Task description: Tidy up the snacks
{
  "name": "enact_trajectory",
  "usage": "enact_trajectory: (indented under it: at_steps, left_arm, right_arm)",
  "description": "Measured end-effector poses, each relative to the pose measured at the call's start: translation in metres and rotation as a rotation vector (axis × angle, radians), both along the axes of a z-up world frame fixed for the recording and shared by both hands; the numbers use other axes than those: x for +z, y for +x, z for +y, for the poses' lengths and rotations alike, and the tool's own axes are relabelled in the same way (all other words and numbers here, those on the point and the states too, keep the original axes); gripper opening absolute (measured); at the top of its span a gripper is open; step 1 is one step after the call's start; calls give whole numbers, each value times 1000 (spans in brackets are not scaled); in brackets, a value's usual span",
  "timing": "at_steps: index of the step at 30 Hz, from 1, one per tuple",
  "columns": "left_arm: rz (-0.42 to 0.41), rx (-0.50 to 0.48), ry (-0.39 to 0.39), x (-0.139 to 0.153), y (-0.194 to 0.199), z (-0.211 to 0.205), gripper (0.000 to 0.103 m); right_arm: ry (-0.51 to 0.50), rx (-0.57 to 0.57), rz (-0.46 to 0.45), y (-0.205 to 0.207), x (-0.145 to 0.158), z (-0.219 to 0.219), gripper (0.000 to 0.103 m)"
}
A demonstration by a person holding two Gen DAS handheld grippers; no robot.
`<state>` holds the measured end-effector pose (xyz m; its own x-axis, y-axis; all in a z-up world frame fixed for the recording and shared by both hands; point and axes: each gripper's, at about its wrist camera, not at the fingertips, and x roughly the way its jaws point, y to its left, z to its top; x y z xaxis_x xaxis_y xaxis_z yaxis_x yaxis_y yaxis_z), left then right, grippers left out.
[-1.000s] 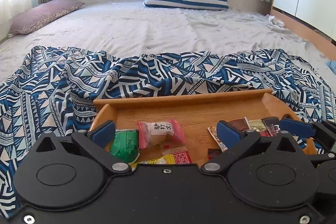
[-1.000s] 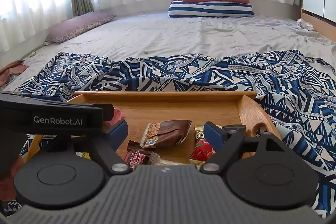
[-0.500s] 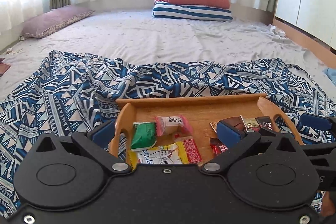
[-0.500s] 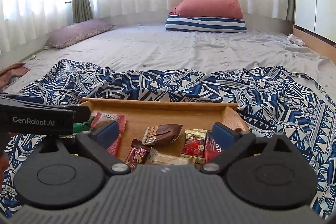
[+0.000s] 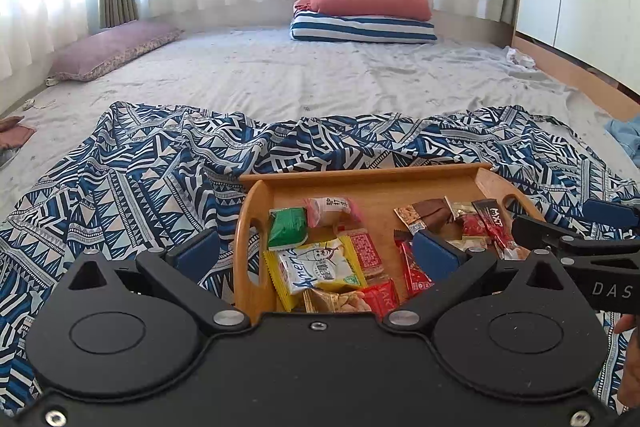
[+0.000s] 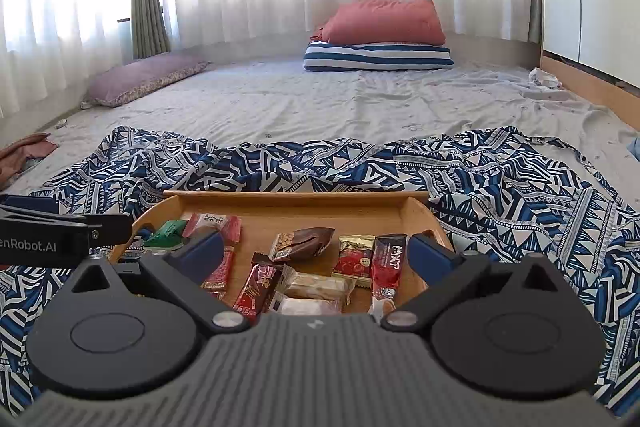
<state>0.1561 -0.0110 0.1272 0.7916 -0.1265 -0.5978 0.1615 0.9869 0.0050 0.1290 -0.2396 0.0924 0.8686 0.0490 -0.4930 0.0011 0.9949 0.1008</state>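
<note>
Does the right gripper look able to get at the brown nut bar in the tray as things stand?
Probably yes. The right gripper is open and empty, and the brown nut bar lies ahead between its fingers, on top in the tray, with nothing over it.

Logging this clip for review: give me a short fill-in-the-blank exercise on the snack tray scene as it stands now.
1. The snacks lie in a ____ tray with handle cutouts.
2. The tray rests on a blue-and-white patterned ____.
3. The green packet sits near the tray's ____ end.
4. The right gripper has its jaws ____, with nothing gripped.

Missing words: wooden; cloth; left; open
</note>
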Motion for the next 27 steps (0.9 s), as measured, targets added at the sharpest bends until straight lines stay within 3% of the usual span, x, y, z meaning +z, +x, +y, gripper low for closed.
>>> enact_trajectory:
  at_steps: [12,27]
  left_arm:
    - [34,31,-45,-29,-50,9,103]
    - [103,79,-22,-85,-68,6,103]
  right_arm:
    - [47,-44,-14,-46,-18,-3,103]
    - [-16,-77,57,-69,-70,-2,103]
